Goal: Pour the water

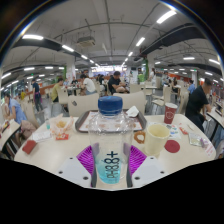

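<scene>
A clear plastic water bottle (pixel 110 135) with a blue cap and a pale blue label stands between my gripper's (pixel 111 163) magenta pads (pixel 87 160), which press on both its sides. The bottle is upright, lifted just in front of the camera over the white table (pixel 60 155). A translucent yellowish cup (pixel 157 138) stands on the table just to the right of the bottle, beyond the right finger.
A red cup (pixel 171 113) stands farther back on the right. A small bowl (pixel 61 125) and a red flat object (pixel 30 146) lie to the left, and a red lid (pixel 173 146) to the right. People sit at tables behind.
</scene>
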A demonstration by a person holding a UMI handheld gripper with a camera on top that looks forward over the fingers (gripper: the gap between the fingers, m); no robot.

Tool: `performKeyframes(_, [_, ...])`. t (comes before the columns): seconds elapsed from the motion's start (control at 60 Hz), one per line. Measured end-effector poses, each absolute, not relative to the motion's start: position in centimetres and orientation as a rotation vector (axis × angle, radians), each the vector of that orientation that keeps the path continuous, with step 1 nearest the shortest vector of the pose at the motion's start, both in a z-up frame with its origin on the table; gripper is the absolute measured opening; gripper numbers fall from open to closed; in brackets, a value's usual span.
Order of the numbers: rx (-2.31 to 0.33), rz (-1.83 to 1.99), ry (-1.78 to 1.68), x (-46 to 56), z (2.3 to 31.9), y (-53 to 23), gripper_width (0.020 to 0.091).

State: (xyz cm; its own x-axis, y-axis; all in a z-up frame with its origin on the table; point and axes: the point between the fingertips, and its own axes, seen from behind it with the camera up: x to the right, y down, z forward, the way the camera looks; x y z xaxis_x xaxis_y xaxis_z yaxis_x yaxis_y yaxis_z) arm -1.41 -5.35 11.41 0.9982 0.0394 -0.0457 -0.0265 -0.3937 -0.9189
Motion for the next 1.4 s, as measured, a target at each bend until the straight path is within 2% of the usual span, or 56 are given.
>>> performKeyframes(0.183, [-1.855, 0.413, 0.245, -2.7, 19.5, 1.1, 0.0396])
performKeyframes(0.317, [-1.732, 0.812, 0.615, -1.4, 22.5, 5.5, 0.0394])
performKeyframes(0.467, [-1.556, 1.209, 1.007, 0.9, 21.9, 8.4, 0.0395])
performKeyframes(0.6, [-1.375, 1.473, 1.292, 2.7, 19.2, 9.4, 0.0396])
performKeyframes(0.7, [-1.303, 1.562, 1.445, 2.8, 15.8, 9.7, 0.0394])
performKeyframes(0.75, [-1.257, 1.616, 1.495, 3.0, 15.5, 8.9, 0.0395])
performKeyframes(0.85, [-1.263, 1.628, 1.47, 2.8, 15.8, 9.1, 0.0394])
performKeyframes(1.0, [-1.287, 1.67, 1.447, 2.4, 18.0, 8.1, 0.0393])
performKeyframes(1.15, [-1.488, 1.554, 1.274, 2.8, 19.0, 7.2, 0.0395])
performKeyframes(1.3, [-1.71, 1.207, 0.824, 6.3, 23.0, 6.7, 0.0395])
performKeyframes(1.4, [-1.751, 0.948, 0.545, 9.6, 27.3, 7.2, 0.0399])
